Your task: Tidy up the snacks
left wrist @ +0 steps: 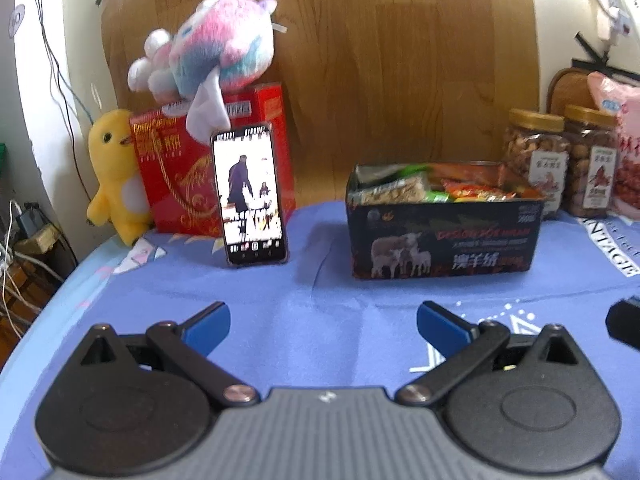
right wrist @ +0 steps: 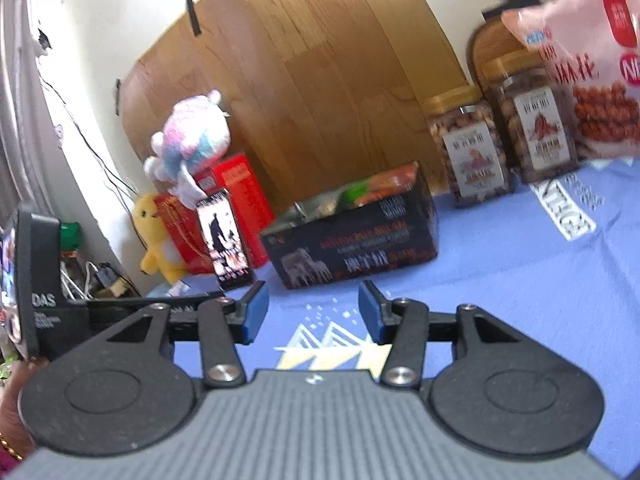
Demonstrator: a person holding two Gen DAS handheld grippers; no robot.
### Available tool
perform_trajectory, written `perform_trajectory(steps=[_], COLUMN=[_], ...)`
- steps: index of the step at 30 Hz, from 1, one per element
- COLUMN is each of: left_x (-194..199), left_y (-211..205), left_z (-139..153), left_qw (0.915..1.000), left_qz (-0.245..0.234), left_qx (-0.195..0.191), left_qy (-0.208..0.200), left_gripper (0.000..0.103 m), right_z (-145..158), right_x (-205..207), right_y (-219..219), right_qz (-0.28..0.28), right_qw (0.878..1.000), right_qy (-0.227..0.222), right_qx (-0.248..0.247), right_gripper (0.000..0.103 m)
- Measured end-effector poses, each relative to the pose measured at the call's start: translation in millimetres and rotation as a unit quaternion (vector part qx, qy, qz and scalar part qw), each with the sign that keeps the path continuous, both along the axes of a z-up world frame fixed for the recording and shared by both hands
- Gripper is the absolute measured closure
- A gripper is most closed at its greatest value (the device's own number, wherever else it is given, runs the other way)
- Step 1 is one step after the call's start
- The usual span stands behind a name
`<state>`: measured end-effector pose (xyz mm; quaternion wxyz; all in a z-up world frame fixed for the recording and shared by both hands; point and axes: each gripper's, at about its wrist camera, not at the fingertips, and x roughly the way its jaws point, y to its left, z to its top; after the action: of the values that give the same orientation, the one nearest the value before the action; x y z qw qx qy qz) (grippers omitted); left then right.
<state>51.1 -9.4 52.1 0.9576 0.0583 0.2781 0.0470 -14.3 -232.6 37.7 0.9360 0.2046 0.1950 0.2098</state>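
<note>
A black box with sheep pictures (left wrist: 444,236) stands on the blue cloth, filled with several snack packets (left wrist: 428,190). It also shows in the right wrist view (right wrist: 352,240). Two nut jars (left wrist: 536,152) (left wrist: 590,160) and a pink snack bag (left wrist: 624,148) stand to its right; the jars (right wrist: 468,152) (right wrist: 532,124) and the bag (right wrist: 592,68) also appear in the right wrist view. My left gripper (left wrist: 323,322) is open and empty, short of the box. My right gripper (right wrist: 314,312) is open and empty above the cloth, with the left gripper's body (right wrist: 36,280) at its left.
A phone (left wrist: 250,196) leans against a red gift box (left wrist: 216,164) with a pink plush toy (left wrist: 208,48) on top and a yellow duck plush (left wrist: 114,176) beside it. A wooden board (left wrist: 380,60) stands behind. The table's left edge drops to cables (left wrist: 16,248).
</note>
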Motion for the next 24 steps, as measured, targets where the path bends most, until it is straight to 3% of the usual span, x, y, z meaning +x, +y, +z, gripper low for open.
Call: perform_trajectory(steps=[11,24], left_x=[-26.9,-25.6], left_y=[2.6,22.7], left_z=[19.4,8.2], left_qw=[0.9975,0.9984], left_qz=[-0.058,-0.043], left_qx=[-0.026,-0.032], left_qy=[-0.032,-0.018], left_gripper=[0.0,0.0], right_z=[19.8,14.8], right_x=[-17.5,-17.7], right_y=[5.2,19.1], right_qz=[-0.007,-0.007], right_qw=[0.999,0.999], right_qy=[-0.033,-0.023], right_qx=[-0.018,-0.034], right_gripper=[0.044,0.044])
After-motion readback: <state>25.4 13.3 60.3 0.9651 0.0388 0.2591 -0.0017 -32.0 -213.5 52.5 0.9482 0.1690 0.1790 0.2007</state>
